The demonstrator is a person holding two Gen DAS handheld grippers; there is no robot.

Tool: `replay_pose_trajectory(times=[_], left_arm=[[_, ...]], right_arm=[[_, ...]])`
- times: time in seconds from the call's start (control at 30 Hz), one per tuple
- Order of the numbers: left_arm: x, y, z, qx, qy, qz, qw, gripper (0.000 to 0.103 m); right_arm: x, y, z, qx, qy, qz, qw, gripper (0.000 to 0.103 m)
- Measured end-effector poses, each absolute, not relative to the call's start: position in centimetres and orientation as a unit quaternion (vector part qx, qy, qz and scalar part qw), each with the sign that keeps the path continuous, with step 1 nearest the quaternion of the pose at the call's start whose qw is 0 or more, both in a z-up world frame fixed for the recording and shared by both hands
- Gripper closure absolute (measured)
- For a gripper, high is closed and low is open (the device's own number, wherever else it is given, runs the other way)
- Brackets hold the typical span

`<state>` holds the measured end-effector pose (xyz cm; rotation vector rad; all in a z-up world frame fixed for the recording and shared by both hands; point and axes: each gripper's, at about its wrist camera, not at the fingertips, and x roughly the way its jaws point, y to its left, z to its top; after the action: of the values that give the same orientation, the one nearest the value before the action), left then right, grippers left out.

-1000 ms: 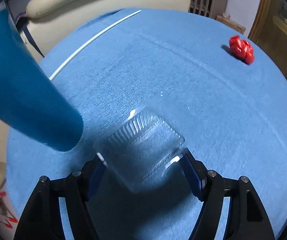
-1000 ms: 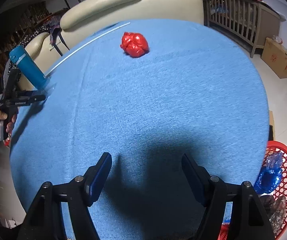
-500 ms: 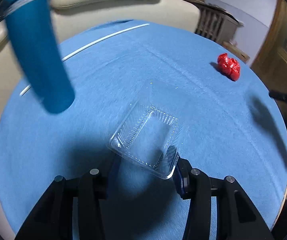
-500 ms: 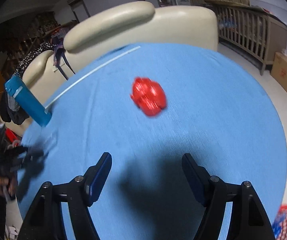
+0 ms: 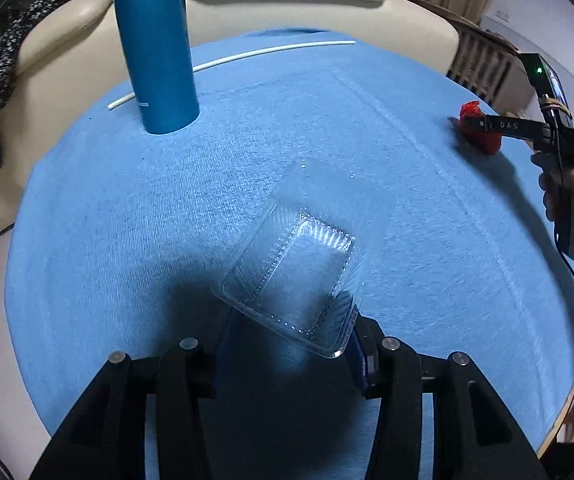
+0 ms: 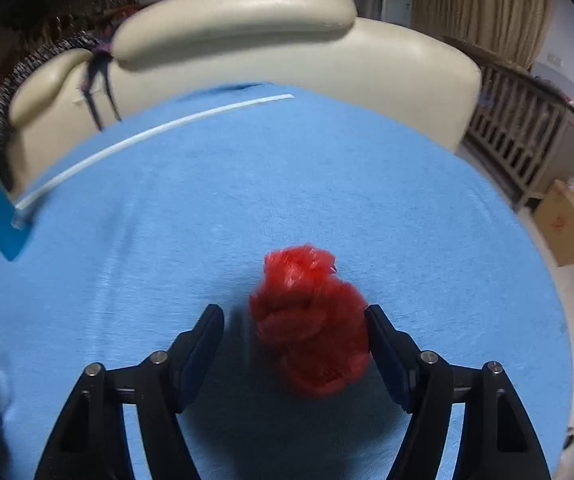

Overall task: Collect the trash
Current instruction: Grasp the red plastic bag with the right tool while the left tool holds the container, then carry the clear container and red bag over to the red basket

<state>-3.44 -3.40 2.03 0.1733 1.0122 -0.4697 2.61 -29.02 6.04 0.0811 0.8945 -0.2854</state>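
Observation:
A clear plastic clamshell tray (image 5: 303,264) is held between the fingers of my left gripper (image 5: 287,332), lifted a little above the blue tablecloth. A crumpled red plastic bag (image 6: 311,320) lies on the cloth between the open fingers of my right gripper (image 6: 295,328), close to the right finger; the fingers have not closed on it. In the left wrist view the red bag (image 5: 479,128) sits at the far right with the right gripper (image 5: 491,125) over it.
A tall blue bottle (image 5: 155,48) stands at the back left of the round table (image 5: 87,220). A white tube (image 5: 247,56) lies along the far edge. A cream sofa (image 6: 247,40) is behind. A cardboard box (image 6: 567,220) sits on the floor, right.
My left gripper closed on the clear tray and lifted it. My right gripper moved forward until the red bag came between its open fingers.

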Motion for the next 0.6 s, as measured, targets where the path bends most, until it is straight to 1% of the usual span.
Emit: replay_pose_trajectory(times=[0.03,0.1,0.23,0.6], left_arm=[[-3.8,-3.8,2.1,0.078,0.480,-0.222,0.845,0.054],[-4.6,-4.1,2.5,0.076,0.476,-0.217,0.849,0.054],[-5.6,-5.2,3.0,0.069,0.475,-0.218,0.850,0.054],[-11.1,-8.8,4.8,0.063,0.460,-0.219,0.858,0.054]], right_arm=[[2.3,-29.3,6.3,0.052,0.429,-0.134,0.892,0.051],[1.1,-29.8,7.1,0.078,0.427,-0.122,0.893,0.053],[-2.3,-29.2,8.5,0.068,0.417,-0.116,0.899,0.053],[-15.9,-27.9,10.3,0.124,0.383,-0.101,0.910,0.053]])
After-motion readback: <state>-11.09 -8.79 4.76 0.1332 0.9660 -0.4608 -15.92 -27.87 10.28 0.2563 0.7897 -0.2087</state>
